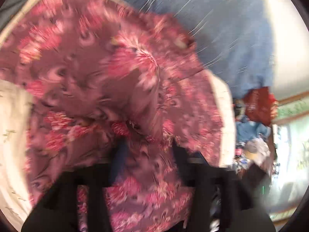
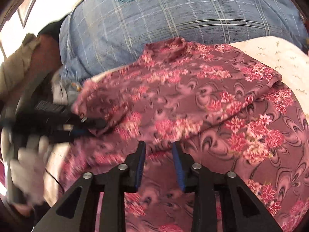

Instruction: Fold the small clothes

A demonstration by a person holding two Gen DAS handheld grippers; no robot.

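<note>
Though blurred in left wrist view, can still make out floral garment [image 1: 115,77] spread over cream sheet [image 1: 11,116], covering most of it and leaving bare only margins at sheet's left and right edges. Sheet itself laid on blue plaid blanket [image 2: 173,19].

In right wrist view, noted upper layer of garment folded over lower layer, with fold edge slanting from sheet's left edge toward its far right corner.

Left gripper [image 1: 148,150]: fingers apart, patterned cloth visible in gap. Pad contact with cloth: cannot tell. From right wrist view, found its tips at left end of folded layer, near sheet's left edge. Held by white-gloved hand [image 2: 25,166].

Right gripper [image 2: 158,148]: fingers apart, blue pads [image 2: 178,166] clear of cloth, nothing clamped. Poised above garment's near part, just short of fold.
</note>
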